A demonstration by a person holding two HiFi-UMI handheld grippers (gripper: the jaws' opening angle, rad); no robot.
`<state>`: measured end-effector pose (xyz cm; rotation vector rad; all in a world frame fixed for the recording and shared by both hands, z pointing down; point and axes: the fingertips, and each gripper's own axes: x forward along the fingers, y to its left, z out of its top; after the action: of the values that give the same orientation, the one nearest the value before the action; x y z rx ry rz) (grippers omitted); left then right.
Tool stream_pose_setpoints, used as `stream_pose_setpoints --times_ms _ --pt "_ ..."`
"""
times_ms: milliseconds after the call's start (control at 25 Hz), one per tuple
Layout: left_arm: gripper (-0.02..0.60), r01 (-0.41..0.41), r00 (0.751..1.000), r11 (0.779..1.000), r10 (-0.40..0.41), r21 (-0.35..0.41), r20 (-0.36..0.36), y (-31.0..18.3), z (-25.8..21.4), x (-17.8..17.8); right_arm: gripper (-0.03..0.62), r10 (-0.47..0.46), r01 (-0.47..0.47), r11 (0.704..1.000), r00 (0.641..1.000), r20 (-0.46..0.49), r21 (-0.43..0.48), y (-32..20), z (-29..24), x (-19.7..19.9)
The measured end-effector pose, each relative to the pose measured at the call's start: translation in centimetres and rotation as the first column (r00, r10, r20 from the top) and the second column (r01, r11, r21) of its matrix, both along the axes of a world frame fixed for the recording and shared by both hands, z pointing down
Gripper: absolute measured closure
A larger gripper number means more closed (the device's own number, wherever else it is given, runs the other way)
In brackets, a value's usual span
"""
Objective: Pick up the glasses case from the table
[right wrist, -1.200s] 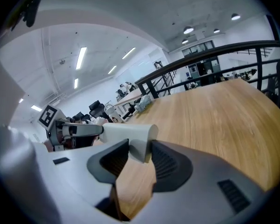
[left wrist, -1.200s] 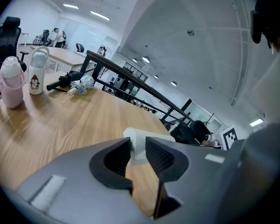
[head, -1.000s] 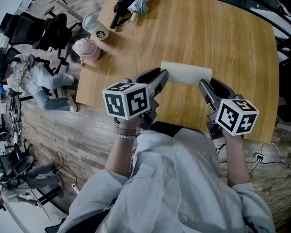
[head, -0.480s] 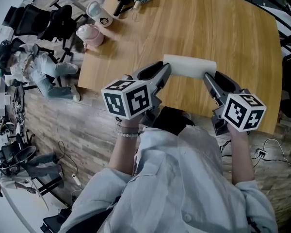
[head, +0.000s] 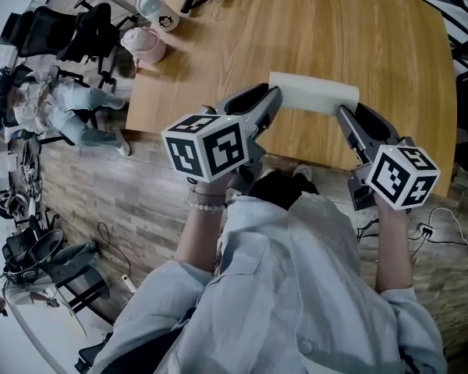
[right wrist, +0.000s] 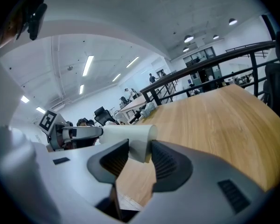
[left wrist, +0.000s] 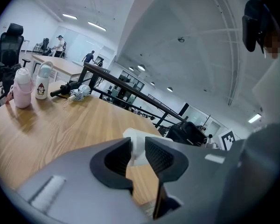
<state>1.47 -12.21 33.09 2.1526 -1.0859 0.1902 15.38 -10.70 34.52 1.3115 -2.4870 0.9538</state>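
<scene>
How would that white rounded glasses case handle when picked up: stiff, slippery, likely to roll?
Probably stiff: the white rounded glasses case spans straight, unsagging, between the left claw, whose jaws have just been closing on it, and the right claw. Likely light, since end grips seem to carry it. Its smooth round shell might slip or roll if released.
</scene>
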Motion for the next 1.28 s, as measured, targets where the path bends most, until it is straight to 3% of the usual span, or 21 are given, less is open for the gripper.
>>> stream_pose_setpoints --times_ms 440,1280 --pt "0.485 -0.06 0.998 0.998 0.061 0.026 -0.023 -0.2 -1.2 -2.6 0.444 0.069 -0.069 0.997 0.998 -0.005 0.021 0.8 -1.0 -2.7" --pt "0.485 -0.053 0.997 0.997 0.055 0.063 -0.045 -1.2 -2.8 -3.6 0.444 0.077 -0.075 0.994 0.997 -0.023 0.079 -0.5 -2.9 -3.6"
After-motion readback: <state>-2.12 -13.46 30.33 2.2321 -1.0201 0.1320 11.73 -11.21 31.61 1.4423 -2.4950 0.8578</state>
